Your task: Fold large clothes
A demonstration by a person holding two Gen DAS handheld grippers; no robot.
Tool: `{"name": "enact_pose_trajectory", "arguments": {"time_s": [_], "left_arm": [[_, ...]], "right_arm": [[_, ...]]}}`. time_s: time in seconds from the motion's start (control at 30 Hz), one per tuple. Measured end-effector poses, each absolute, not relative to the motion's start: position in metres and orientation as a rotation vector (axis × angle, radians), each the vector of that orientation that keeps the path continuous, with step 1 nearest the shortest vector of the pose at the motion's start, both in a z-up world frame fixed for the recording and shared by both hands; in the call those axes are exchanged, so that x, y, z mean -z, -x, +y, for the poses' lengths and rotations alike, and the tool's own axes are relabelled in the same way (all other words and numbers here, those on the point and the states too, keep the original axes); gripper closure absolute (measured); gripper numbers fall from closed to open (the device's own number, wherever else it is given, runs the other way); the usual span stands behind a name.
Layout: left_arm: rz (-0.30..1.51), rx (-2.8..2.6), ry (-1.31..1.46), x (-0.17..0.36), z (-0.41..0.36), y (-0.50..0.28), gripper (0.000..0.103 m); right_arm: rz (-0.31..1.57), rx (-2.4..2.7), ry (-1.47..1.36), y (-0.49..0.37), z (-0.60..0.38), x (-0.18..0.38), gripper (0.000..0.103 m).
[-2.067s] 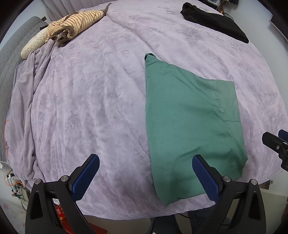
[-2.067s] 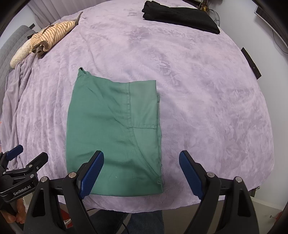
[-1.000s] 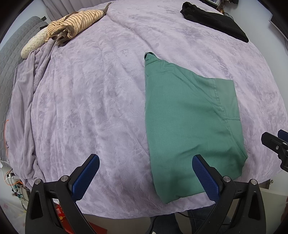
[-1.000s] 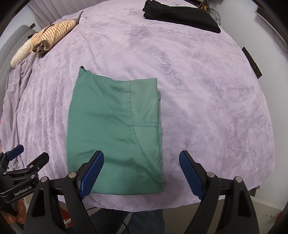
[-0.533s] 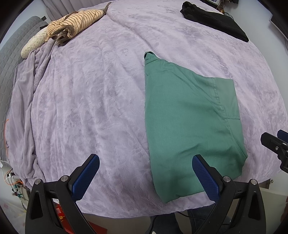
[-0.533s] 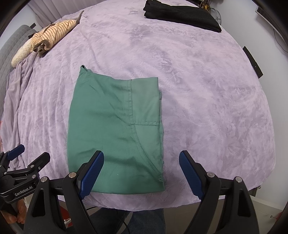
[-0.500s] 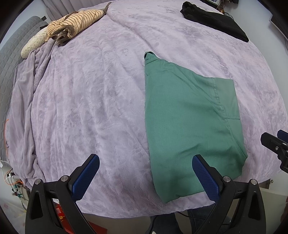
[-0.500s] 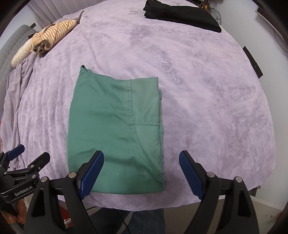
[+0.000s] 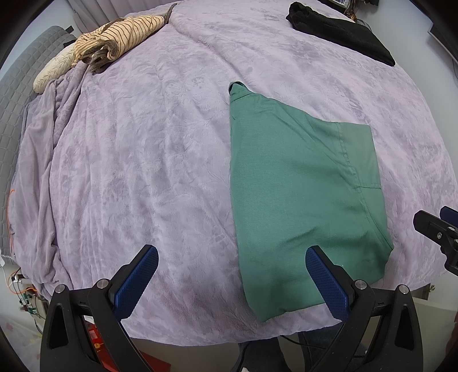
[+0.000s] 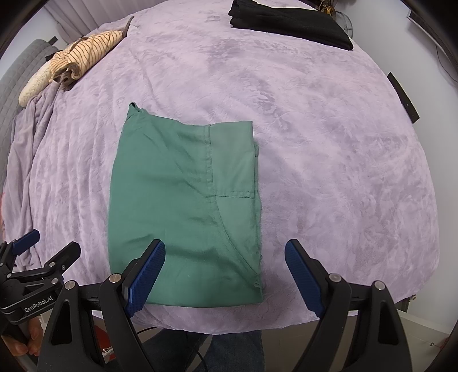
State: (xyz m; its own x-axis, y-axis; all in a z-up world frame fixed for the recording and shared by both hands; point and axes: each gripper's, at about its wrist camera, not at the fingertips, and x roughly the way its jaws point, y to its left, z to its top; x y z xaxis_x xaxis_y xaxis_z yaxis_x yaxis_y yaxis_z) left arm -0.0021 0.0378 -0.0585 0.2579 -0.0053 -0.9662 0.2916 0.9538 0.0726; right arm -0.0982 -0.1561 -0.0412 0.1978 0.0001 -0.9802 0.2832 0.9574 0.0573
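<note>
A green garment point(image 9: 300, 189) point(image 10: 183, 206) lies folded into a flat rectangle near the front edge of the purple bedspread point(image 9: 143, 143) point(image 10: 329, 143). My left gripper point(image 9: 232, 274) hovers above the bed's front edge, open, its right pad over the garment's near left corner, nothing between the pads. My right gripper point(image 10: 226, 274) hangs open above the garment's near right part, its left pad over the cloth. Each gripper shows at the edge of the other's view: the right gripper's tips point(image 9: 438, 231) and the left gripper's tips point(image 10: 37, 251).
A striped beige garment point(image 9: 114, 37) point(image 10: 83, 51) lies bunched at the far left of the bed. A folded black garment point(image 9: 340, 31) point(image 10: 289, 23) rests at the far right. A grey quilted cushion point(image 9: 14, 85) stands at the left. The person's legs point(image 10: 229, 352) show below the bed edge.
</note>
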Motion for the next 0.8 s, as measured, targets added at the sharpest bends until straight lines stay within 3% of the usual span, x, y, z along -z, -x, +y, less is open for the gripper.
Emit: {"name": "enact_pose_trajectory", "arguments": {"time_s": [0.8], "left_arm": [[1.304, 0.188, -0.248, 0.0604, 0.0449, 0.0044, 0.000]], "right_arm": [[1.371, 0.200, -0.249, 0.0984, -0.1532, 0.0428, 0.015]]}}
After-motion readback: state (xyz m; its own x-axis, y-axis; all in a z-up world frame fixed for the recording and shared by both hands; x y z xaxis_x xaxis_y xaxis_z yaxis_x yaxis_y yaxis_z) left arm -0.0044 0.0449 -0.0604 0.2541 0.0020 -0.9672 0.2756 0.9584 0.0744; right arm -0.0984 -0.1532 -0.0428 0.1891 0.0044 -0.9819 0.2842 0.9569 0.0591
